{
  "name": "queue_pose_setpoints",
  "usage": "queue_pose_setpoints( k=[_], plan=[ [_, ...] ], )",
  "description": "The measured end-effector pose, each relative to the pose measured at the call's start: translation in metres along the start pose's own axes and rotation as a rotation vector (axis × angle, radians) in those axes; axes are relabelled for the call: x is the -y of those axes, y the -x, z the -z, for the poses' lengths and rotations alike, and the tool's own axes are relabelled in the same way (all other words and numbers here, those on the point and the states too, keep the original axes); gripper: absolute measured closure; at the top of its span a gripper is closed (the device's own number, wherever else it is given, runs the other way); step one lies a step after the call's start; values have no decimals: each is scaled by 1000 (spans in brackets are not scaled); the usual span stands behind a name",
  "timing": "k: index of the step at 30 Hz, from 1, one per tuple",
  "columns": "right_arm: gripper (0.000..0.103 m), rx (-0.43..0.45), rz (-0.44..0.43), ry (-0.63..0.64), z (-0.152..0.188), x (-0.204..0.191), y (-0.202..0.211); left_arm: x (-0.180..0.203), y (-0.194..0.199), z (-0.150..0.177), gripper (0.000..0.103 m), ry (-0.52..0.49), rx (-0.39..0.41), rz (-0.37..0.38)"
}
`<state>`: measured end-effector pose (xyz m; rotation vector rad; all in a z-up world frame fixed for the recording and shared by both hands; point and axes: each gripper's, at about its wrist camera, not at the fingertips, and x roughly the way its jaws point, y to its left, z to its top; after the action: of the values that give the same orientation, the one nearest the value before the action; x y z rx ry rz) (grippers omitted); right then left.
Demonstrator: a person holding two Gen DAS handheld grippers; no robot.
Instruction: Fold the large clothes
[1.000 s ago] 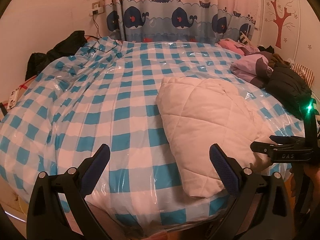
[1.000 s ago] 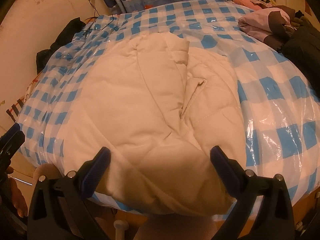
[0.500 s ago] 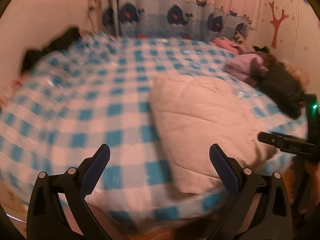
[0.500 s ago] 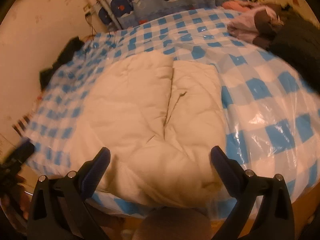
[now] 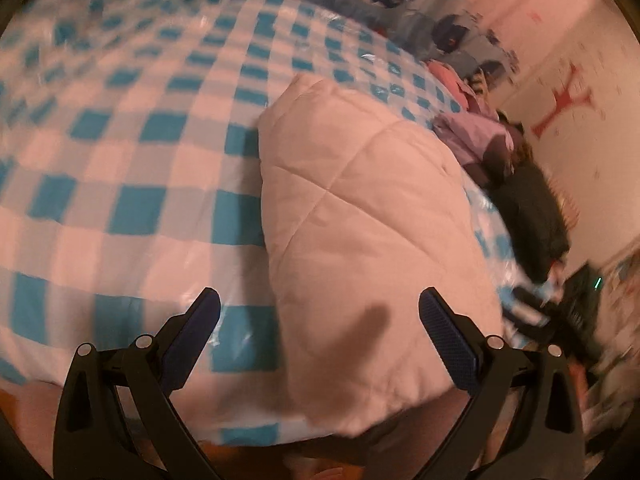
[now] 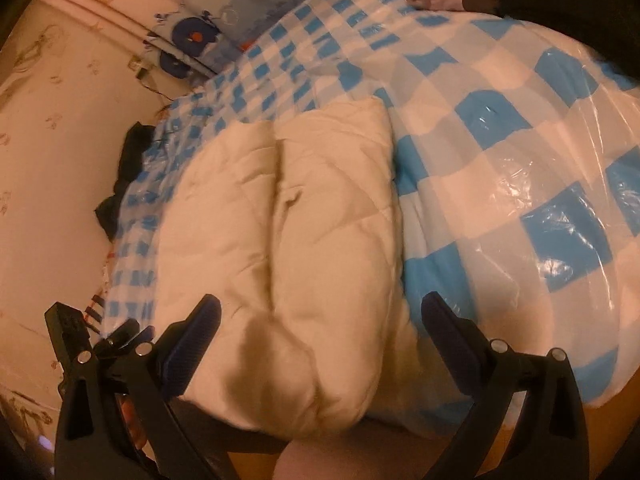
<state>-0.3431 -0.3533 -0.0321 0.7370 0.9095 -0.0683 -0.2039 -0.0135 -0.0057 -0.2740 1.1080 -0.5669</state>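
Checkered bed (image 5: 132, 208) | folded cream quilted coat (image 6: 320, 240) near edge | left gripper (image 5: 320, 316) wide | right gripper (image 6: 320, 316) wide

The folded quilted coat (image 5: 372, 240) lies on the bed (image 5: 132, 168) near its front edge. To its right, along the bed's far side, sits a pile of clothes (image 5: 516, 184). The curtain (image 5: 400, 4) hangs behind the bed, and more dark clothing (image 6: 128, 168) lies at the bed's left edge beside the wall (image 6: 52, 120).

both views low over bed (image 5: 120, 160)
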Motion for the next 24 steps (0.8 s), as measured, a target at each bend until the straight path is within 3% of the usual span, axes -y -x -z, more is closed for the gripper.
queue_pose_setpoints(
  k=[3, 7, 9, 14, 17, 20, 22, 24],
  plan=[
    [7, -22, 20, -17, -7, 7, -15, -8, -26, -9, 8, 64, -52, 96],
    [7, -110, -101, -96, -9, 17, -49, -14, -59, -9, 8, 116, -112, 139],
    [6, -131, -115, -99, -7, 16, -63, -14, -68, -9, 8, 146, -124, 173],
    [5, -139, -191, -94, -9, 5, -76, 6, -65, -11, 8, 44, -112, 170],
    [5, -139, -270, -45, -15, -24, -83, 21, -31, -13, 8, -53, -4, 108],
    [5, -157, -355, 24, -18, -64, -100, 17, 8, -19, 8, -75, 89, 39],
    [6, -196, -370, 77, -13, -96, -121, -1, 36, -21, 8, -71, 136, -50],
    [5, -251, -330, 129, -5, -116, -145, -19, 45, -19, 8, -58, 140, -120]
  ],
)
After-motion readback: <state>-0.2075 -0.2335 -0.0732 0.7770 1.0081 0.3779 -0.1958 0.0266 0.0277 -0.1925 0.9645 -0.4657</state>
